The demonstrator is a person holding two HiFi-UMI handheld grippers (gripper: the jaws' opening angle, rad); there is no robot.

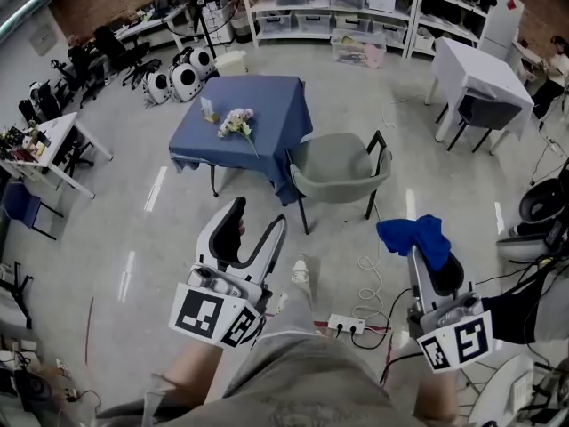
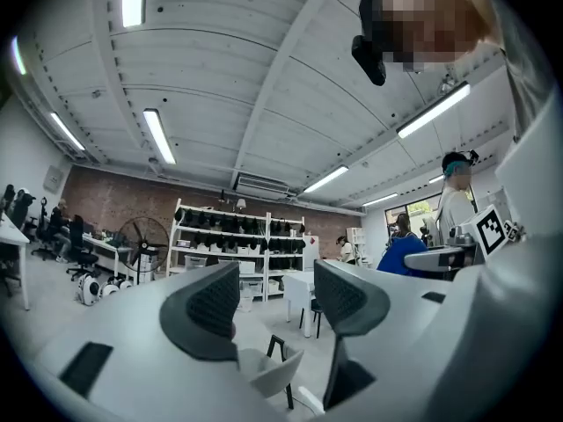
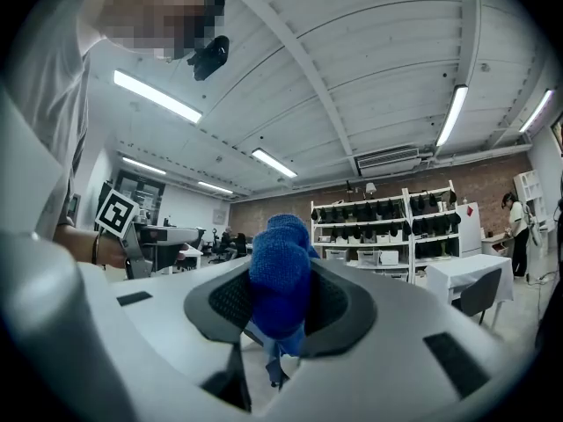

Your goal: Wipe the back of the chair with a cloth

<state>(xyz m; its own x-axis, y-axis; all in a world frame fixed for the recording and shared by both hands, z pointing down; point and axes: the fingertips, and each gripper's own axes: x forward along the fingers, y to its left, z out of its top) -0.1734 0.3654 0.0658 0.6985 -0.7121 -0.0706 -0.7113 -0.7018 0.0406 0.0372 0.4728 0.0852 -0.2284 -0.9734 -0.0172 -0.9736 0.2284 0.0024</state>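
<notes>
The grey chair (image 1: 342,169) stands on the floor ahead of me, pushed against the blue table (image 1: 267,114), its curved back toward me. My right gripper (image 1: 427,254) is shut on a bunched blue cloth (image 1: 416,237), low and to the right of the chair. In the right gripper view the cloth (image 3: 280,275) fills the gap between the dark pads (image 3: 230,304). My left gripper (image 1: 260,227) stands open and empty, short of the chair. In the left gripper view its pads (image 2: 211,306) are wide apart, and the chair (image 2: 273,372) shows low between them.
A bunch of flowers (image 1: 236,123) lies on the blue table. A power strip (image 1: 347,325) and white cables (image 1: 373,278) lie on the floor near my feet. A white table (image 1: 476,69) with a chair stands at the right, shelves (image 1: 329,7) at the back, round white machines (image 1: 178,78) at the left.
</notes>
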